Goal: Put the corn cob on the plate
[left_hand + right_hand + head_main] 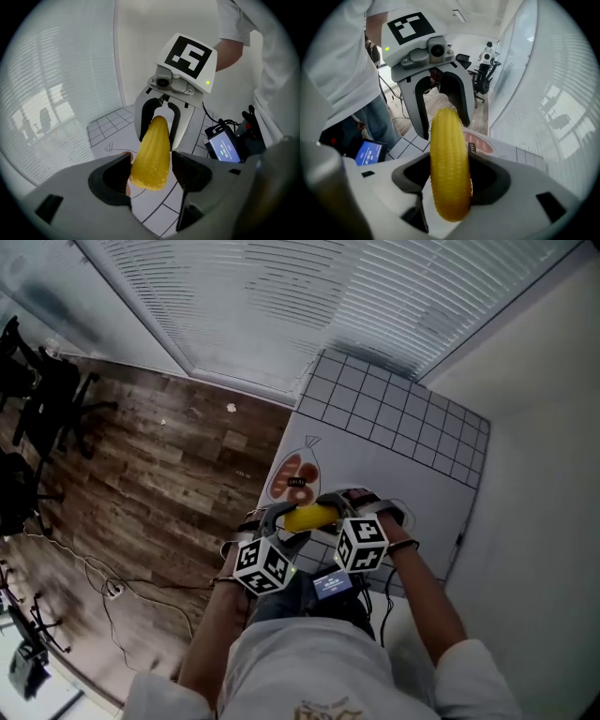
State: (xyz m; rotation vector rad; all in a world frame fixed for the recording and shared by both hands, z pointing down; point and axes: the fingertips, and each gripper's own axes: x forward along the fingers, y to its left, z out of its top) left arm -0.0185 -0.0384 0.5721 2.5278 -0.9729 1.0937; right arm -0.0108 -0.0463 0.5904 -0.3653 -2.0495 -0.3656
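A yellow corn cob (309, 517) hangs level above the white gridded table, held from both ends. My left gripper (286, 519) is shut on its left part, my right gripper (339, 512) on its right part. In the left gripper view the corn cob (151, 154) sits between my left gripper's (150, 174) jaws, its far tip inside the right gripper (159, 123). In the right gripper view the corn cob (449, 173) fills my right gripper's (450, 182) jaws and reaches into the left gripper (440, 119). The plate (292, 479), orange-brown patterned, lies just beyond the corn; part of the plate (483, 146) shows behind the cob.
The white gridded table (403, 427) stands against a white wall at the right. A small device with a blue screen (330, 585) hangs at the person's waist. Wooden floor (169, 474) with cables lies left of the table, and dark chairs (37, 390) stand at far left.
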